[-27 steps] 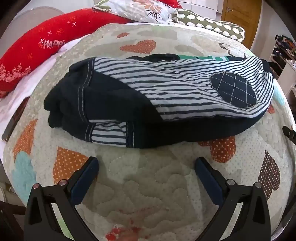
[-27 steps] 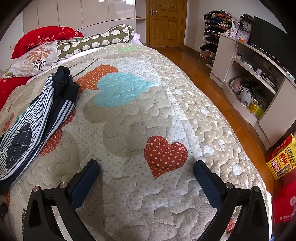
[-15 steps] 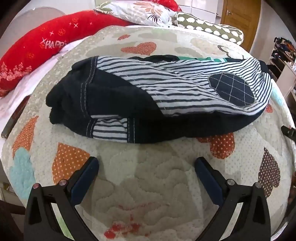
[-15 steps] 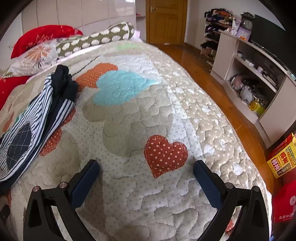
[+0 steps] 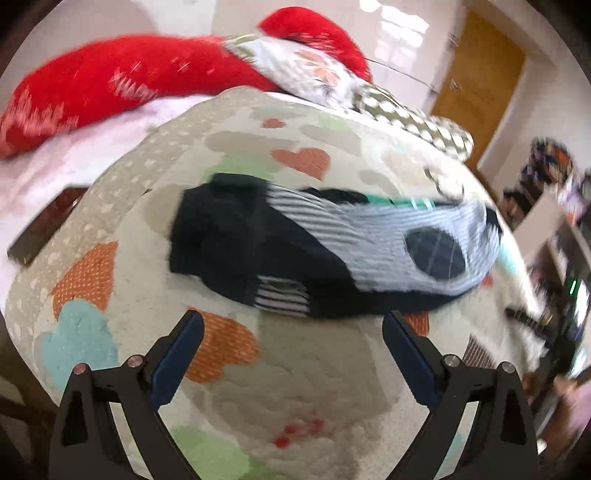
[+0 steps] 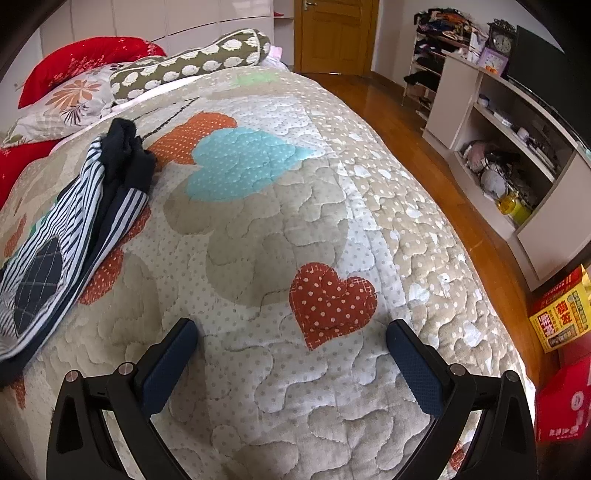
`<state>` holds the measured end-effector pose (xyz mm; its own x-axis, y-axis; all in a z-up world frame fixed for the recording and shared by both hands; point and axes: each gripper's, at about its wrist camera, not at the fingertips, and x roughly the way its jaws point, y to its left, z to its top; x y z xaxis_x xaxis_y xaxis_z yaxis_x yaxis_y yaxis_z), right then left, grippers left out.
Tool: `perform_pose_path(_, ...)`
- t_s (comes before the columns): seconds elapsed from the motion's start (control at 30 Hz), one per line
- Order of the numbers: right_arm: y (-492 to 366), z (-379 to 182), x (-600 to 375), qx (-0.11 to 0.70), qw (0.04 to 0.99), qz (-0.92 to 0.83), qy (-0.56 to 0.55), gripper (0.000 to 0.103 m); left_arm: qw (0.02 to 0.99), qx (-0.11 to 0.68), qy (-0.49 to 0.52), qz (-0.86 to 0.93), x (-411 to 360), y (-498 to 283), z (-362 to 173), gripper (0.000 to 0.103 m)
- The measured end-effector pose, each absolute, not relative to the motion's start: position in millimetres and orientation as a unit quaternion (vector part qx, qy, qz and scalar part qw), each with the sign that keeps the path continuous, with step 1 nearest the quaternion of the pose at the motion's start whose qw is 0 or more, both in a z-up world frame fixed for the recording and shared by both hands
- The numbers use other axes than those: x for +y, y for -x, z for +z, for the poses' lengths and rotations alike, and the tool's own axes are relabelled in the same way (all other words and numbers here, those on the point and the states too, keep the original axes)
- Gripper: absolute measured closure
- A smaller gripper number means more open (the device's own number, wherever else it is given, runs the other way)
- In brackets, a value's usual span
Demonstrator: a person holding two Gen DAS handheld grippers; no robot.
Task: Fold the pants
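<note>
The pants [image 5: 332, 254], navy with white stripes and a dark checked oval patch, lie folded in a compact bundle on the quilted heart-pattern bedspread [image 5: 295, 387]. My left gripper [image 5: 291, 332] is open and empty, hovering above the quilt just in front of the bundle; this view is motion-blurred. In the right wrist view the pants [image 6: 70, 229] lie at the left edge. My right gripper [image 6: 291, 339] is open and empty above the quilt [image 6: 277, 229], to the right of the pants and apart from them.
Red, floral and spotted pillows [image 6: 184, 62] lie at the head of the bed. A wooden floor [image 6: 406, 122], white shelving [image 6: 517, 140] and red boxes [image 6: 561, 398] are off the bed's right side. A wooden door [image 6: 332, 33] stands behind.
My left gripper has pulled back and up from the pants and tilted, so the bundle looks smaller and farther. The right gripper has barely moved. Both stay open.
</note>
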<state>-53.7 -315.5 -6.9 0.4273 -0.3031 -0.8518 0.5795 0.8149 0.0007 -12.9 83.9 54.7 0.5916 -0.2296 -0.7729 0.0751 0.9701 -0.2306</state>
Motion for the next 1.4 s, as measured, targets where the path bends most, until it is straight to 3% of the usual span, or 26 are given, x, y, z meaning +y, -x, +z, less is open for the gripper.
perform_pose_path(0.57, 49.9, -7.8, -305.3, 0.464, 0.838, -0.271, -0.101, 0.0, 0.845, 0.491, 0.198, -0.068, 123.4, -22.8, 26.6, 0.006)
perform_pose_path(0.63, 52.5, -3.7, -313.2, 0.461, 0.844, -0.249, -0.12, 0.001, 0.845, 0.492, 0.198, -0.063, 123.3, -31.7, 24.7, 0.006)
perform_pose_path(0.7, 55.8, 4.9, -318.6, 0.452, 0.853, -0.221, -0.14, 0.008, 0.846, 0.493, 0.193, -0.06, 122.0, -43.0, 22.6, 0.006)
perform_pose_path(0.87, 44.1, 25.7, -326.4, 0.427, 0.863, -0.076, -0.259, 0.008, 0.838, 0.502, 0.2, -0.076, 111.8, -60.5, 16.7, 0.006)
perform_pose_path(1.07, -2.8, 14.7, -317.3, 0.428, 0.839, 0.0, -0.336, 0.019, 0.834, 0.508, 0.202, -0.078, 103.8, -78.1, 9.8, 0.006)
perform_pose_path(1.2, -38.2, 1.4, -315.0, 0.431, 0.828, -0.005, -0.358, 0.02, 0.833, 0.512, 0.193, -0.078, 97.7, -89.2, 7.2, 0.006)
perform_pose_path(1.23, -43.3, -1.2, -315.4, 0.427, 0.825, -0.01, -0.369, 0.02, 0.835, 0.512, 0.187, -0.077, 95.8, -90.4, 7.4, 0.009)
perform_pose_path(1.27, -48.8, -2.7, -319.3, 0.426, 0.822, -0.013, -0.379, 0.026, 0.836, 0.512, 0.181, -0.075, 93.5, -92.1, 8.4, 0.015)
perform_pose_path(1.3, -52.9, -2.1, -322.6, 0.424, 0.818, -0.017, -0.389, 0.053, 0.838, 0.511, 0.174, -0.075, 91.9, -92.2, 10.1, 0.036)
perform_pose_path(1.33, -54.0, -3.6, -323.2, 0.426, 0.811, -0.014, -0.402, 0.073, 0.837, 0.512, 0.17, -0.088, 89.5, -92.2, 12.1, 0.059)
perform_pose_path(1.37, -54.9, -6.0, -325.8, 0.431, 0.801, -0.003, -0.416, 0.084, 0.834, 0.514, 0.172, -0.103, 87.8, -92.3, 13.4, 0.068)
perform_pose_path(1.4, -50.6, -6.5, -325.5, 0.431, 0.796, 0.0, -0.425, 0.084, 0.831, 0.516, 0.173, -0.116, 84.9, -91.6, 15.7, 0.079)
